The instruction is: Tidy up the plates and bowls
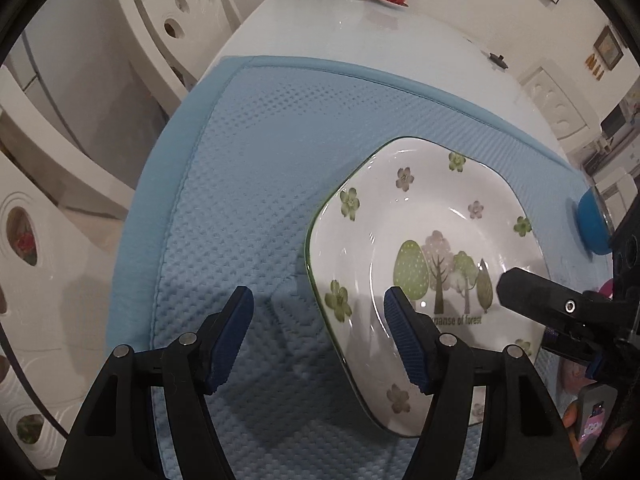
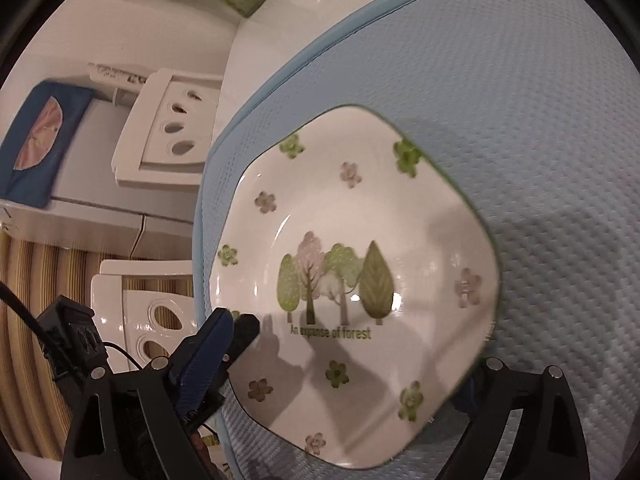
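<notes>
While the flowered plate lies flat on the blue mat, nothing in view is stacked yet, so I judge the sorting barely begun; the blue bowl sits beyond the plate's far edge, still to be dealt with. Your left gripper points steeply down with its jaws about half open and holding nothing: the plate's near rim runs between them, one pad over the plate and the other over the mat. Your right gripper stands wide, straddling the plate from the opposite side (its right finger is hidden behind the rim), and whether it touches the plate I cannot tell.
</notes>
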{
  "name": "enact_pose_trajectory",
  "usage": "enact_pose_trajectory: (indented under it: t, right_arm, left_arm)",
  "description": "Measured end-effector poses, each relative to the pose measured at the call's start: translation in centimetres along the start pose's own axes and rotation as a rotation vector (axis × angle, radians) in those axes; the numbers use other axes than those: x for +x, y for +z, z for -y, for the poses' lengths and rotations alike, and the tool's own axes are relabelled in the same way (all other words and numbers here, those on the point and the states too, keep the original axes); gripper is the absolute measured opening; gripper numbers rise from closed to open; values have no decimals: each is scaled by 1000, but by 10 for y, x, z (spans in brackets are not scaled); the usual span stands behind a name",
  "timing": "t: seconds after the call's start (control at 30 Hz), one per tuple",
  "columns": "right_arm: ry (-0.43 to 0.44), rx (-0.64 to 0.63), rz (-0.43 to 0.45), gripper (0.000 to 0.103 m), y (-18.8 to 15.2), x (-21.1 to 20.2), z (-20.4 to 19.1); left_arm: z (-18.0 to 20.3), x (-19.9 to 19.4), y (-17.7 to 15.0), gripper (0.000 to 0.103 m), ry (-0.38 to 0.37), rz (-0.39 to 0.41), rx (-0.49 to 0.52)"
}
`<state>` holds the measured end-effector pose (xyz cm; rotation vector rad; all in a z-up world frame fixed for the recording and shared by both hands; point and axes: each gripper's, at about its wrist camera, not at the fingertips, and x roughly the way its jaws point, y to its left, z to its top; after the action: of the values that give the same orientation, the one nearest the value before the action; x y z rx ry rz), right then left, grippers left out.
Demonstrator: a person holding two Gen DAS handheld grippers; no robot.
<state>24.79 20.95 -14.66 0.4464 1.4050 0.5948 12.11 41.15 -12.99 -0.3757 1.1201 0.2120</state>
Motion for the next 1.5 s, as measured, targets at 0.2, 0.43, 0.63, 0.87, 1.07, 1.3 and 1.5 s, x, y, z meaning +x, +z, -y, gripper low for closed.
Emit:
enact_pose_trajectory:
  t: [0.2, 0.43, 0.63, 0.87, 1.07, 1.3, 1.5]
  right_arm:
    - [0, -13, 126, 80, 5, -26, 10]
    - [-27, -40, 133, 52, 10, -27, 20]
    - [4, -66, 139, 48, 6, -29, 28]
    - [-36, -171, 152, 42, -2, -22, 23]
    - [-51, -211, 168, 38, -3, -16, 23]
    - [-36, -279, 196, 38, -5, -13, 24]
    - [-90, -351, 225, 31, -12, -13, 20]
  left_arm:
    - [-1, 6, 3, 39, -29, 5, -21]
    - [3, 7, 5, 25, -90, 14, -46]
    - [3, 10, 6, 23, -97, 11, -54]
    - [2, 16, 6, 25, -105, 8, -60]
    - [-4, 21, 8, 28, -143, 12, -76]
    - [-2, 22, 7, 36, -159, 10, -62]
    - [0, 21, 7, 33, -156, 23, -69]
